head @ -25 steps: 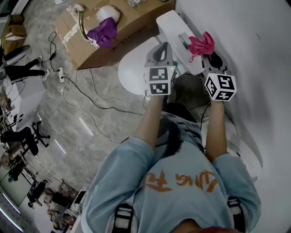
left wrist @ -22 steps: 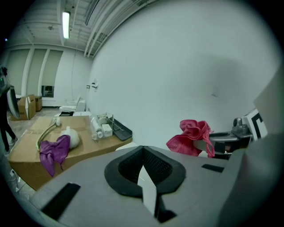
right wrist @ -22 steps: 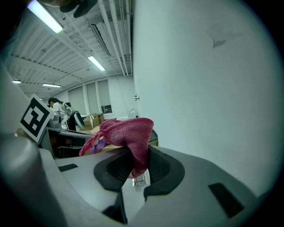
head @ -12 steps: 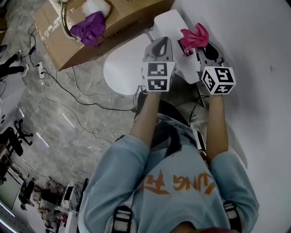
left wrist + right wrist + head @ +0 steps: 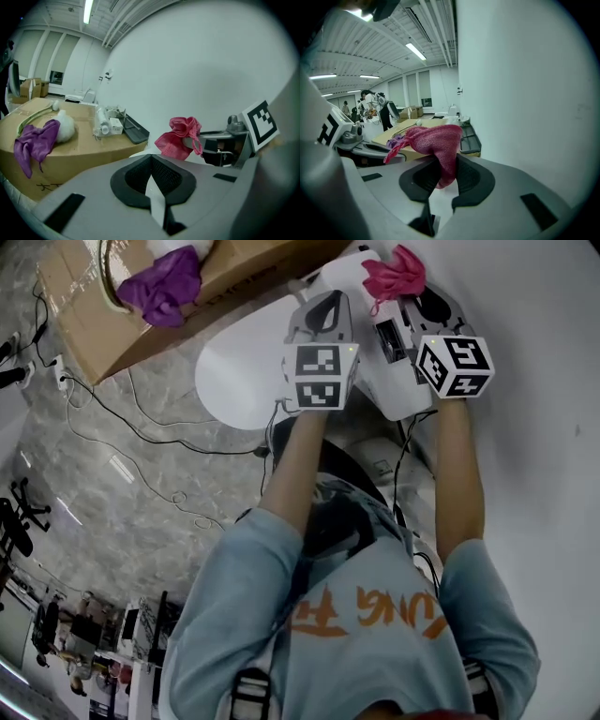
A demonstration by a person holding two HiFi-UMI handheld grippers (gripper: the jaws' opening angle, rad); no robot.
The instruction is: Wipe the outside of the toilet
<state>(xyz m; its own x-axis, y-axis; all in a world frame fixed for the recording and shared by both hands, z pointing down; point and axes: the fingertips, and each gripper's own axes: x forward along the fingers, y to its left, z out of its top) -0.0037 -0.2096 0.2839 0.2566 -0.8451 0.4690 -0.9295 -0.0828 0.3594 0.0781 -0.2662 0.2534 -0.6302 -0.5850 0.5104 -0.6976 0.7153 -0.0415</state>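
The white toilet shows in the head view, with its closed lid and its tank set against the wall. My right gripper is shut on a bunched pink cloth, held above the far end of the tank. The right gripper view shows that cloth pinched between the pads and hanging over the top. My left gripper hovers beside it over the toilet, shut with nothing between the pads. From the left gripper view, the pink cloth sits to the right.
A cardboard box stands left of the toilet with a purple cloth and small items on top. Cables trail over the marble floor. A white wall runs close along the right. People stand far off in the room.
Both grippers have moved further forward along the toilet toward the wall end of the tank, the right one carrying the pink cloth. The head has shifted with them.
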